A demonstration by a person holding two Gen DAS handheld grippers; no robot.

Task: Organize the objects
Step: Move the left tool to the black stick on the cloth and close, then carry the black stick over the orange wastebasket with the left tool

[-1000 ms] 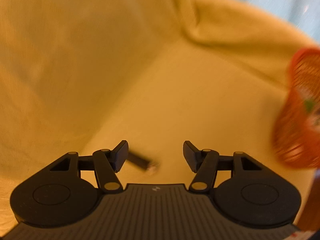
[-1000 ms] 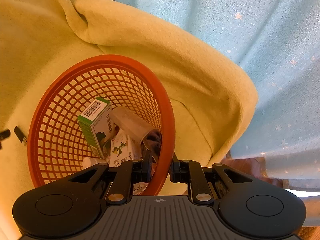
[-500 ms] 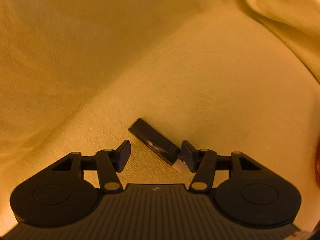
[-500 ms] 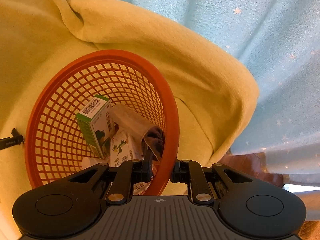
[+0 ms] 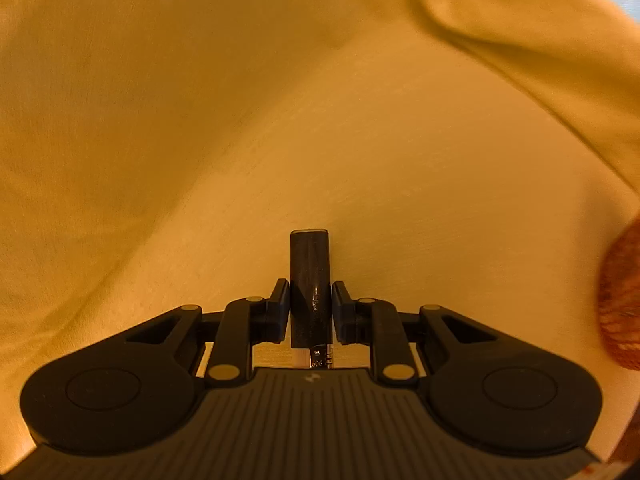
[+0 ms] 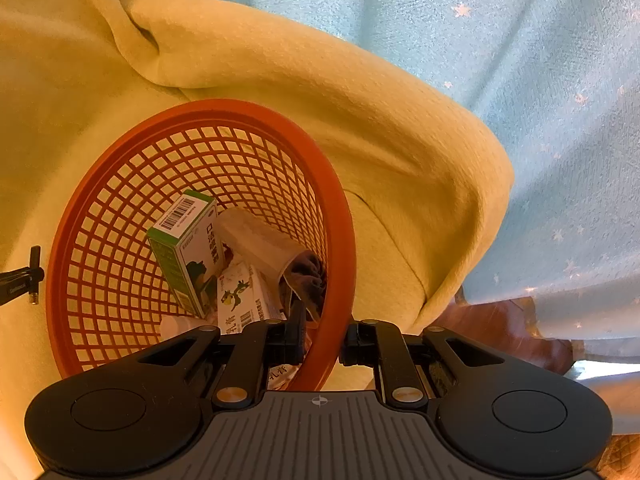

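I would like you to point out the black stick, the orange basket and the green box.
black stick [image 5: 310, 280]: left wrist view, middle of its dark body.
orange basket [image 6: 340, 216]: right wrist view, right side of its rim.
green box [image 6: 184, 210]: right wrist view, its barcode face.

- A slim black stick [image 5: 311, 288], glossy, with a small metal tip, is clamped upright between two fingers.
- An orange mesh basket [image 6: 340, 216], tilted, is filled with two green-and-white boxes [image 6: 188, 248] and a cloth.

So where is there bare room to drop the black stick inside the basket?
Inside the orange basket, the bare mesh left of the green box is free. The right side is crowded: green box, white box and rolled cloth are piled there.
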